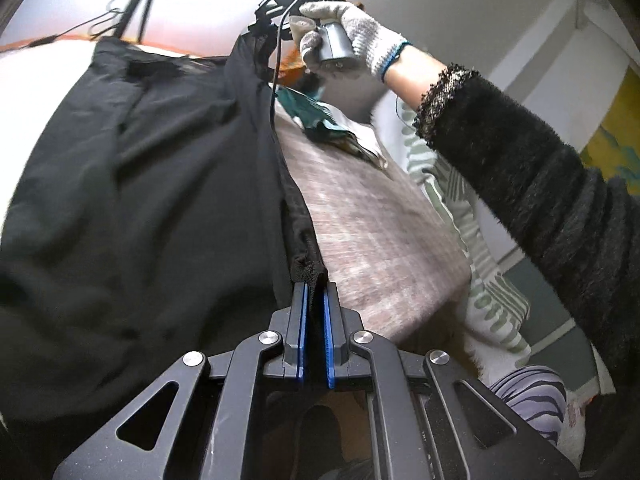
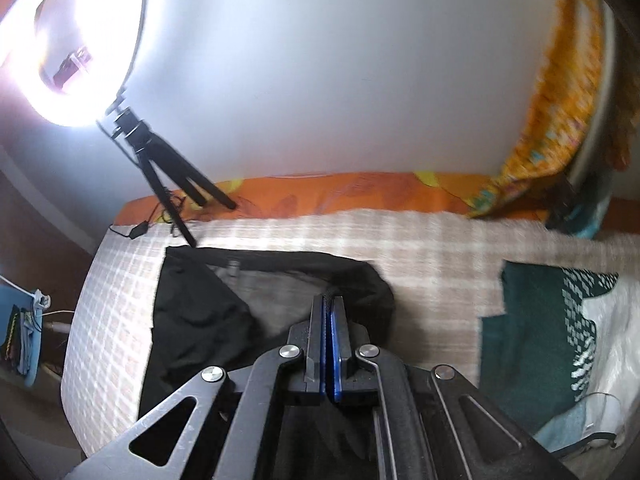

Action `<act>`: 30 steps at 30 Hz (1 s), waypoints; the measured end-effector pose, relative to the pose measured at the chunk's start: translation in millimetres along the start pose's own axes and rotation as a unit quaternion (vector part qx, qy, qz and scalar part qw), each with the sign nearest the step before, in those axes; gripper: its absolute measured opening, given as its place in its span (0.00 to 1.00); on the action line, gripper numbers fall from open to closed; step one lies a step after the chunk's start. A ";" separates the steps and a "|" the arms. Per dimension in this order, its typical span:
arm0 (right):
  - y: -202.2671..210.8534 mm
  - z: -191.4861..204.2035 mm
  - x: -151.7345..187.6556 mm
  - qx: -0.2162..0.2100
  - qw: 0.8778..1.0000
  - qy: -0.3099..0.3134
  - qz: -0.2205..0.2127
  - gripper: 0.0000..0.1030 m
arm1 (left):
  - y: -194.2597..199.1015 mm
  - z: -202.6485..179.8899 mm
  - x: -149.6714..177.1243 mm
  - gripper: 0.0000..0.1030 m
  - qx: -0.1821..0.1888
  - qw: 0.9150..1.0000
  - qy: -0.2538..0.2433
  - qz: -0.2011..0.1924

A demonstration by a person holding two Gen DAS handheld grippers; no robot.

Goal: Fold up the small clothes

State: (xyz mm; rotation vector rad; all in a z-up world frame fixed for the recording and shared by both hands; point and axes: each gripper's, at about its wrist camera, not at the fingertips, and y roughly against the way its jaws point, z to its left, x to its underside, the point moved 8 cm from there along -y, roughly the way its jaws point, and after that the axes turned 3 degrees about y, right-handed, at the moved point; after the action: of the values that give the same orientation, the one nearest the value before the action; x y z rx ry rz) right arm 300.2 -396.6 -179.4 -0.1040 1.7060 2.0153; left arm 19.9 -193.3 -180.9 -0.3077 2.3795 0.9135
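Note:
A black garment [image 1: 140, 184] hangs lifted over the bed, stretched between both grippers. My left gripper [image 1: 314, 286] is shut on one corner of its edge. In the left wrist view the gloved hand holds my right gripper [image 1: 276, 20] farther off, pinching the other end of the same edge. In the right wrist view my right gripper [image 2: 329, 302] is shut on the black garment [image 2: 200, 320], which drapes down onto the checked bed cover [image 2: 440, 248].
A green and white garment [image 2: 532, 344] lies on the bed at the right. A ring light on a tripod [image 2: 160, 168] stands at the bed's far left corner. An orange sheet [image 2: 360, 196] lines the wall side. Striped cloth [image 1: 452, 200] lies at the bed's edge.

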 end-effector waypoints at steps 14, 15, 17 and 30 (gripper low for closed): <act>-73.2 131.9 2.1 -0.002 0.994 0.091 0.065 0.21 | 21.5 29.4 7.3 0.05 -0.016 0.999 0.030 -0.018; -67.9 141.0 2.8 -0.025 0.993 0.098 0.058 0.27 | 22.7 30.6 8.4 0.05 -0.016 0.999 0.031 -0.019; -54.7 144.2 2.4 -0.039 0.993 0.102 0.042 0.37 | 23.1 32.6 9.2 0.05 -0.016 0.999 0.035 -0.018; -45.5 48.1 68.6 0.004 0.997 -0.011 0.072 0.53 | 29.2 26.4 9.7 0.05 -0.013 0.999 0.029 -0.026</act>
State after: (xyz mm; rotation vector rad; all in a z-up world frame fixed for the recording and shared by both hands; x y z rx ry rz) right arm 271.1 -325.2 -235.3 0.0453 1.7517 2.1049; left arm 11.7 -154.0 -186.8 -0.4103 2.4031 0.9227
